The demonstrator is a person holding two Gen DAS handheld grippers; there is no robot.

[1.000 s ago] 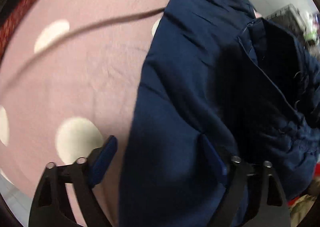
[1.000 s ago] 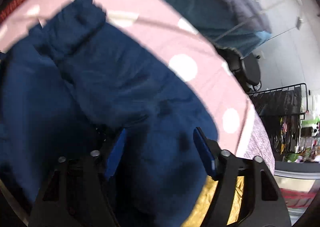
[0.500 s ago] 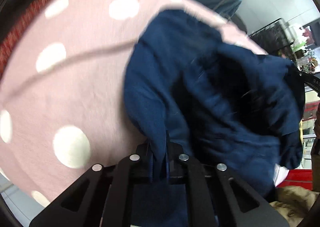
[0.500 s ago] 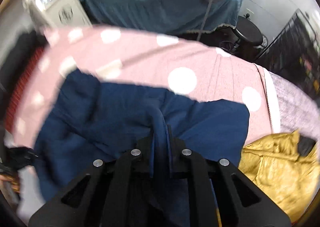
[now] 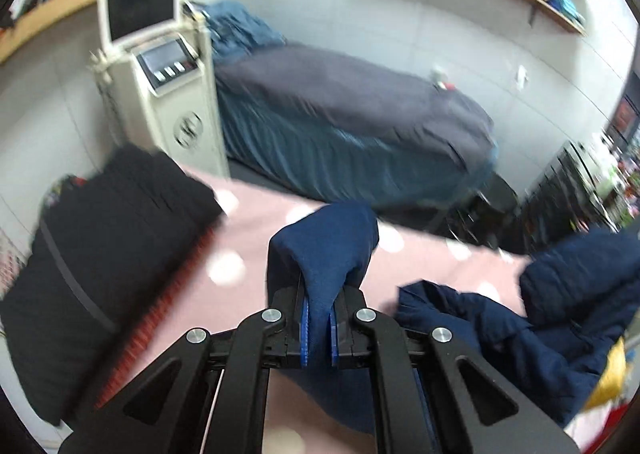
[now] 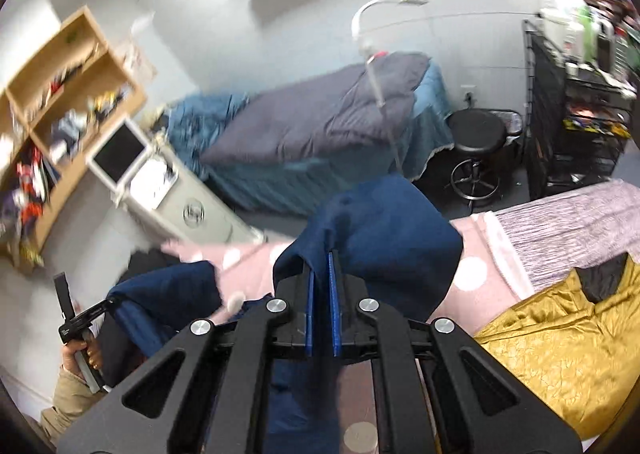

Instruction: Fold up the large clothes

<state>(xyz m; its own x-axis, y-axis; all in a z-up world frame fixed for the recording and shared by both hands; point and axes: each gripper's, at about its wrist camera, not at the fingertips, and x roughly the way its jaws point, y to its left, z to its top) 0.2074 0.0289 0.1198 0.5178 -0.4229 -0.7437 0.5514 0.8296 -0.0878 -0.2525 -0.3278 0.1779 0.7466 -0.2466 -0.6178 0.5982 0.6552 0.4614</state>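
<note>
Pinching folds of the navy jacket, the left tongs and right tongs hold it raised above the pink polka-dot bed, probably to spread it flat for folding.

The navy garment is a thick, soft, dark blue piece. One fold of it is pinched in my left claw and bunches up in a rounded hump just ahead of the tips. Another fold is clamped in my right claw, rising in a peak beyond it. Between the two, the rest sags in rumpled heaps, hanging down to the right of my left claw.
</note>
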